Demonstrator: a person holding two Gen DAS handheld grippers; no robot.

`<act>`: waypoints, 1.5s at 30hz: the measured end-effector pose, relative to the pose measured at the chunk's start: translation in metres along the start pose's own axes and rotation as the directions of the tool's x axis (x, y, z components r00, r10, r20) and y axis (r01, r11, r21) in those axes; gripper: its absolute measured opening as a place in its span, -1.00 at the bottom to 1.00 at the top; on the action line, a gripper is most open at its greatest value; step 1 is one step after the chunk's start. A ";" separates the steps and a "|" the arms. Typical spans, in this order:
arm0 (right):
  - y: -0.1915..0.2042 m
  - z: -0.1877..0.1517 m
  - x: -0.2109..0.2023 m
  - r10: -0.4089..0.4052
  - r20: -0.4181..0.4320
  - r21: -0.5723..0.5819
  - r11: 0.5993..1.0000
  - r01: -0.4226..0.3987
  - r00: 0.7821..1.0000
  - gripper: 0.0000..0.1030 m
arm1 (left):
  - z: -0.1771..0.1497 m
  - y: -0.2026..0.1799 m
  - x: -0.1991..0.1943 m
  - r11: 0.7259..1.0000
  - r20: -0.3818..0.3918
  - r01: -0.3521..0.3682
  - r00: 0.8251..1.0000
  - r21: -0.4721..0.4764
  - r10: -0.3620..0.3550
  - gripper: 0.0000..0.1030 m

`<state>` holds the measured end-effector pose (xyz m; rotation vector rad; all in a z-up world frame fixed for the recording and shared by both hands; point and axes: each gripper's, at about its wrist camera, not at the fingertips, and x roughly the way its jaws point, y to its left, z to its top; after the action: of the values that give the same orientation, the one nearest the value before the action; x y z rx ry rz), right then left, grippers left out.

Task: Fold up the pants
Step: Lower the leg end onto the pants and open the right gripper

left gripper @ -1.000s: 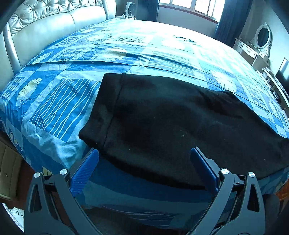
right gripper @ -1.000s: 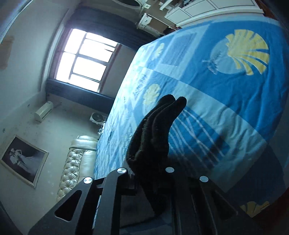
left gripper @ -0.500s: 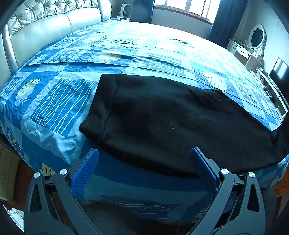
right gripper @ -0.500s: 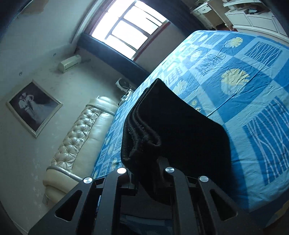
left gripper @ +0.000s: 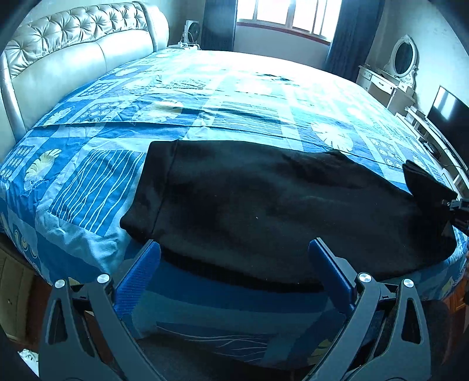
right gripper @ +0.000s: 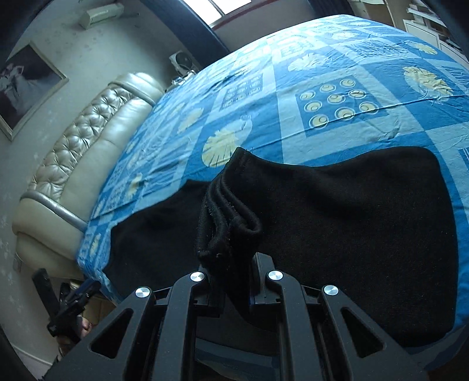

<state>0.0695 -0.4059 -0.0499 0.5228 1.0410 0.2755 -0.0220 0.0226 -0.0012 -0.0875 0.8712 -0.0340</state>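
Observation:
Black pants [left gripper: 263, 205] lie lengthwise along the near edge of a bed with a blue patterned sheet [left gripper: 205, 96]. My left gripper [left gripper: 234, 260] is open, its blue pads [left gripper: 137, 275] just short of the pants' near edge, holding nothing. My right gripper [right gripper: 234, 281] is shut on the bunched leg ends of the pants [right gripper: 228, 222] and holds them lifted above the rest of the pants [right gripper: 366, 222]. In the left wrist view the right gripper [left gripper: 458, 211] shows at the far right with the raised cloth [left gripper: 425, 184].
A tufted cream headboard [left gripper: 73, 58] stands at the left end of the bed. A dressing table with oval mirror [left gripper: 392, 73] and a TV [left gripper: 448, 114] stand at the right. A window [left gripper: 287, 14] is behind the bed. The left gripper [right gripper: 73, 304] shows beside the bed.
My right gripper has swung the gripped pant ends up and over toward the headboard end, and now shows in the left wrist view. My left gripper has stayed open and drawn back slightly.

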 end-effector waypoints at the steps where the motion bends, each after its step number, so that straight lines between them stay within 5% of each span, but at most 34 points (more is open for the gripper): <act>1: 0.005 -0.004 0.007 -0.011 -0.014 -0.015 1.000 0.011 1.000 -0.79 | 0.001 0.000 0.000 1.000 -0.003 -0.001 1.000 -0.005 0.001 0.96; 5: 0.020 -0.017 0.029 -0.094 -0.054 -0.094 0.992 0.089 0.994 -0.79 | 0.002 0.002 0.001 1.000 -0.007 -0.002 1.000 -0.018 0.002 0.96; 13: 0.041 -0.033 0.047 -0.143 -0.087 -0.164 0.978 0.127 0.986 -0.78 | 0.001 0.006 0.003 0.999 -0.017 -0.001 1.000 -0.036 0.000 0.96; 17: 0.048 -0.038 0.051 -0.150 -0.096 -0.178 0.975 0.132 0.984 -0.62 | 0.000 0.005 0.003 0.999 -0.019 0.002 1.000 -0.036 -0.003 0.96; 29: 0.065 -0.051 0.052 -0.091 -0.108 -0.165 0.984 0.073 0.990 -0.07 | -0.001 0.004 0.005 0.999 -0.029 0.008 1.000 -0.038 -0.009 0.96; 45: 0.074 -0.068 0.067 -0.051 -0.136 -0.200 0.979 0.023 0.989 0.27 | -0.004 -0.002 0.009 0.999 -0.049 0.030 0.998 -0.033 -0.032 0.96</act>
<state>0.0449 -0.2940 -0.0874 0.3066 1.1452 0.3831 -0.0194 0.0200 -0.0109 -0.1307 0.9204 -0.0513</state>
